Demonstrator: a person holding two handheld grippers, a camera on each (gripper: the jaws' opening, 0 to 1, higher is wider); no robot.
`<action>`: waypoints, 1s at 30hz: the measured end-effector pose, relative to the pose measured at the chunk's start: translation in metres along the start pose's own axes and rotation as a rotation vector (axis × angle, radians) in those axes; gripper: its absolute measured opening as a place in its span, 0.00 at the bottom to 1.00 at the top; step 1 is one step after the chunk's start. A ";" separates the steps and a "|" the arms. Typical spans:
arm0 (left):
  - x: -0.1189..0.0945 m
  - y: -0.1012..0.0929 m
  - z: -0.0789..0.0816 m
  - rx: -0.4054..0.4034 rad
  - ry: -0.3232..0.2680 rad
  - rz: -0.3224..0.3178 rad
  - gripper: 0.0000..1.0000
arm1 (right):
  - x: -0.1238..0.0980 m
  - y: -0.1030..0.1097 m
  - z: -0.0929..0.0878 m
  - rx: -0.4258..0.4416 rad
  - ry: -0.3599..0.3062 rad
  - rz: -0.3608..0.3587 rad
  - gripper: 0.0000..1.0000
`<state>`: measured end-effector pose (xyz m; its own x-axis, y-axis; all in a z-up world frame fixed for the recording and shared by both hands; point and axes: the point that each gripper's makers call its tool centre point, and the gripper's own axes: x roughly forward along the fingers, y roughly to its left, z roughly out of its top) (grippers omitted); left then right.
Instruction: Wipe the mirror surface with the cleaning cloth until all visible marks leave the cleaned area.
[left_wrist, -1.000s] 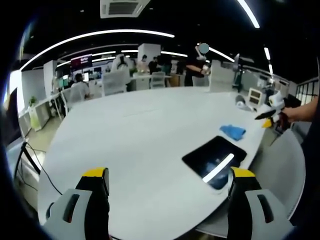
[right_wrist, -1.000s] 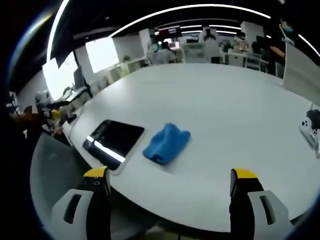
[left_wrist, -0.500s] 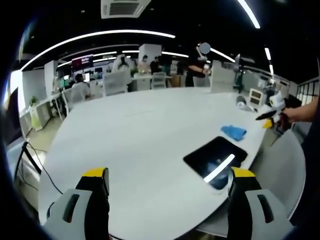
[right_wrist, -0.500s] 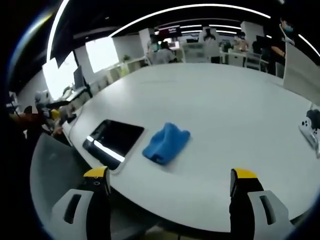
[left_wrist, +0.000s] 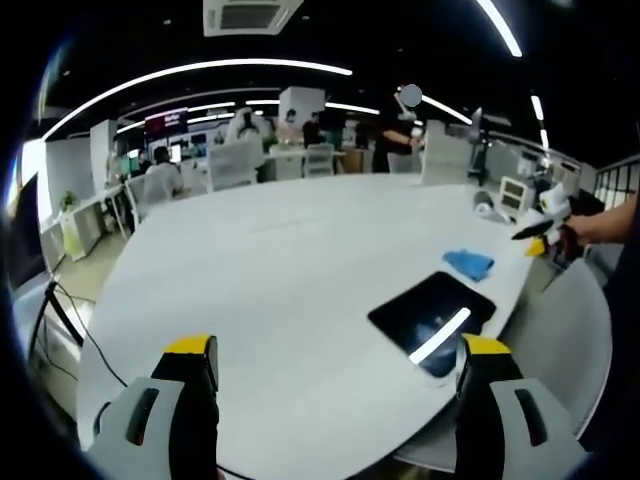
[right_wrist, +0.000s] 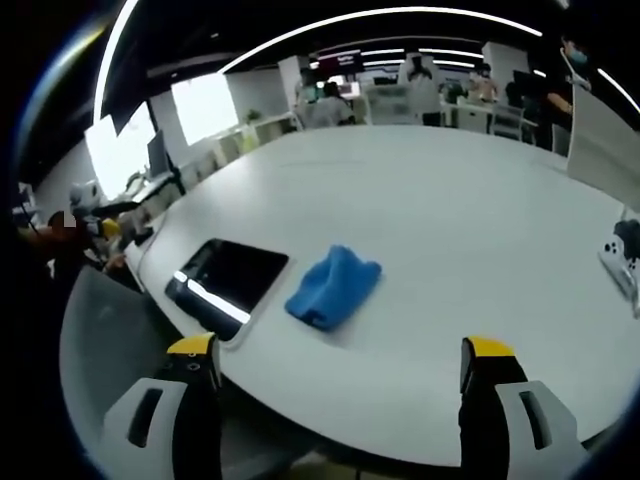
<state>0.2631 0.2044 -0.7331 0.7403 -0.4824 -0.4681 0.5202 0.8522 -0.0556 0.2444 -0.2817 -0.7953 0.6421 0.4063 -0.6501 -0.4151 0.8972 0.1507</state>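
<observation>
Left gripper view: left tongs (left_wrist: 335, 375) spread wide w/ nothing between, hovering above the near edge of the white counter (left_wrist: 280, 270). To the right lies the mirror (left_wrist: 432, 312), dark, flat on the counter near its edge, a bright light strip reflected in it. Just past it, apart from it, sits the blue cloth (left_wrist: 467, 264). Far right, a person's hand holds the right tongs (left_wrist: 545, 232) off the counter edge.

Right gripper view: at far left, the left tongs (right_wrist: 118, 226) in a hand. Then the mirror (right_wrist: 228, 277), the cloth (right_wrist: 334, 286) just beside it, not touching. Right tongs (right_wrist: 335, 375) also spread, nothing held, over the counter (right_wrist: 440, 220) edge. White object at far right, too blurred to tell.
</observation>
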 end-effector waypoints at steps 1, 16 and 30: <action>0.000 0.000 0.000 0.000 0.000 0.000 0.99 | 0.000 0.000 0.000 0.001 -0.001 -0.001 1.00; 0.000 0.002 -0.001 0.003 0.010 0.002 0.99 | 0.003 -0.001 0.002 0.014 0.001 -0.001 1.00; -0.003 0.021 0.005 0.005 0.012 -0.011 0.99 | -0.002 -0.003 0.030 0.064 0.018 -0.043 1.00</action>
<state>0.2736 0.2224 -0.7286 0.7297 -0.4892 -0.4778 0.5303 0.8460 -0.0563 0.2638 -0.2806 -0.7716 0.6466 0.3649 -0.6699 -0.3450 0.9231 0.1698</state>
